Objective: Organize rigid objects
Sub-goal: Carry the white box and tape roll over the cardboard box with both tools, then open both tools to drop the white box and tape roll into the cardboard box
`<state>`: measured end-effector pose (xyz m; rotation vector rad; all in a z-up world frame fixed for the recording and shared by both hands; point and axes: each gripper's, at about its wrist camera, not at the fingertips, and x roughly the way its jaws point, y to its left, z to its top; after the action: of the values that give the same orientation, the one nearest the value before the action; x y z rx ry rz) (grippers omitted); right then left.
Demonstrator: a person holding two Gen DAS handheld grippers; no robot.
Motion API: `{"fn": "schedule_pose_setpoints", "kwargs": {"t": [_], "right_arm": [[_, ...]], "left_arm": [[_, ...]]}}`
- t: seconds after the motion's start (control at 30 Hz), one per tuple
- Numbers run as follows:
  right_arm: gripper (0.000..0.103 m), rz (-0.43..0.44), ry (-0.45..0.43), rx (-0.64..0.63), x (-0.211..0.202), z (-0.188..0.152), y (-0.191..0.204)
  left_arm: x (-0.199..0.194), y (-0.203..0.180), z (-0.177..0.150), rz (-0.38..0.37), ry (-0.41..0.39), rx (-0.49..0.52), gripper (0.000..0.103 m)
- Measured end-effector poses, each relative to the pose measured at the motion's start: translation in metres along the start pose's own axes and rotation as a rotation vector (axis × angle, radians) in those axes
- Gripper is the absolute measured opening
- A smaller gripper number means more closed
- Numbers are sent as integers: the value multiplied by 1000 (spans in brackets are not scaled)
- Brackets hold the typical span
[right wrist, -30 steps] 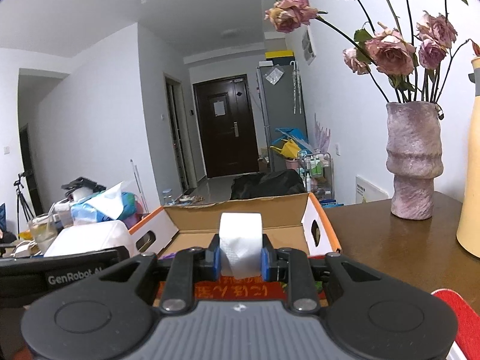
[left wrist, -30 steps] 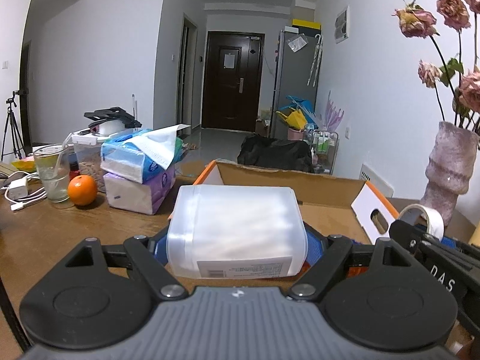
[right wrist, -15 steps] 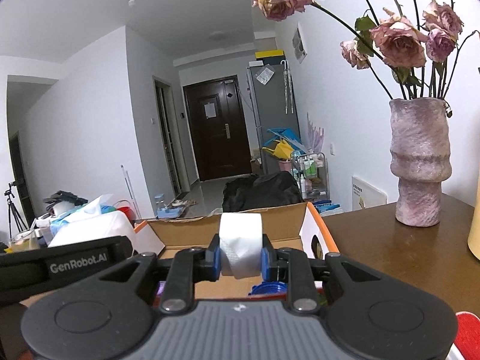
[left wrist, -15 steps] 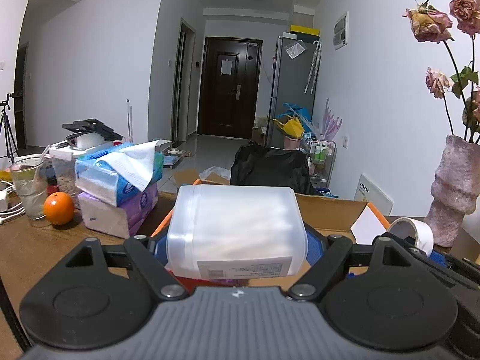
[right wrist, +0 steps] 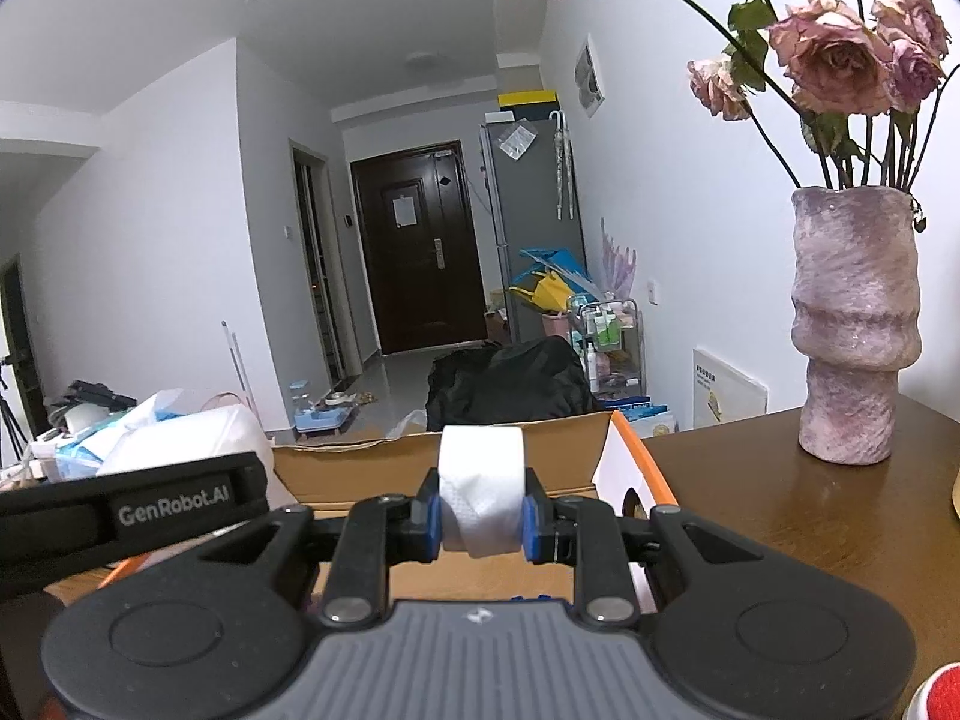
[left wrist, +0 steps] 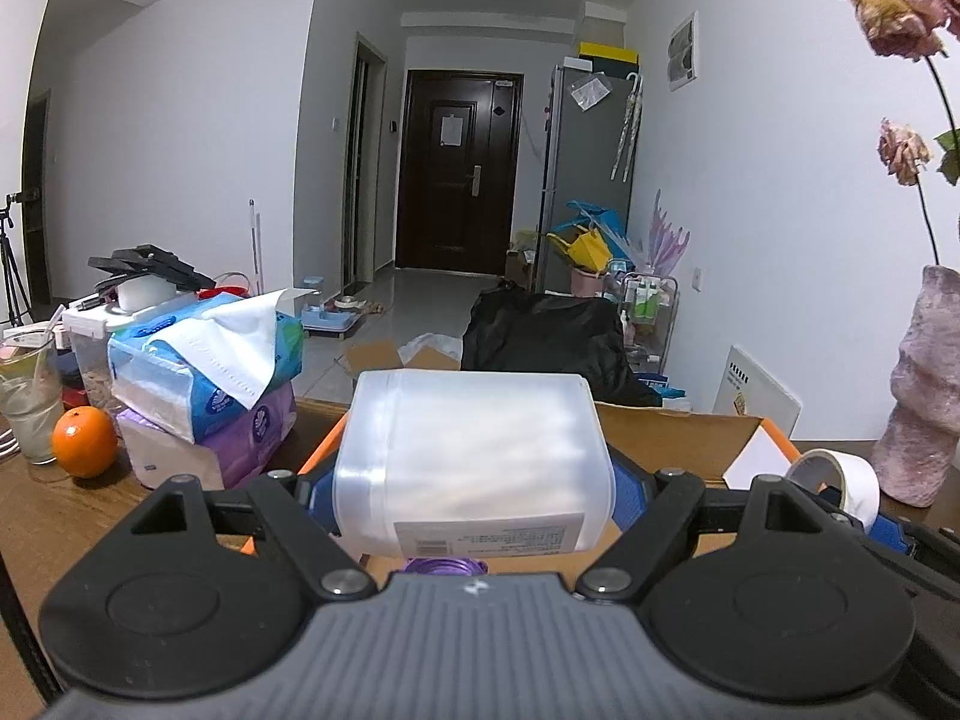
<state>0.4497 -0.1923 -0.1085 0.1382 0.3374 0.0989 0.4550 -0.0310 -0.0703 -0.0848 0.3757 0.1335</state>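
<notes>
Left gripper (left wrist: 474, 483): jaws spread wide, clamped on 1 translucent white plastic jar (left wrist: 474, 462) lying sideways, label facing the camera. It hangs above 1 open brown cardboard box with orange-edged flaps (left wrist: 678, 435) at the worktop's (left wrist: 54, 528) far edge.

Right gripper (right wrist: 482, 517): jaws nearly closed, pinching 1 white tape roll (right wrist: 480, 489) on edge above the same box.

Box contents: 1 purple lid, possibly a bottle cap; mostly hidden.

Worktop, right edge: 1 mauve textured vase of dried roses (right wrist: 855, 324).
</notes>
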Motion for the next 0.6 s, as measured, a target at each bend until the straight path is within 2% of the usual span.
{"fn": "schedule_pose_setpoints", "kwargs": {"t": [0.23,0.53,0.57,0.6], "right_arm": [[24,-37,43,-18,19,-1,0],[24,-41,107,-47,33,-4,-2],[25,-44,112,-51,32,-5,-1],[36,-51,116,-55,32,-6,-1]], "left_arm": [[20,2,3,8,18,26,83],[30,6,0,3,61,34,85],[28,7,0,0,56,27,92],[25,8,1,-1,48,21,103]]}}
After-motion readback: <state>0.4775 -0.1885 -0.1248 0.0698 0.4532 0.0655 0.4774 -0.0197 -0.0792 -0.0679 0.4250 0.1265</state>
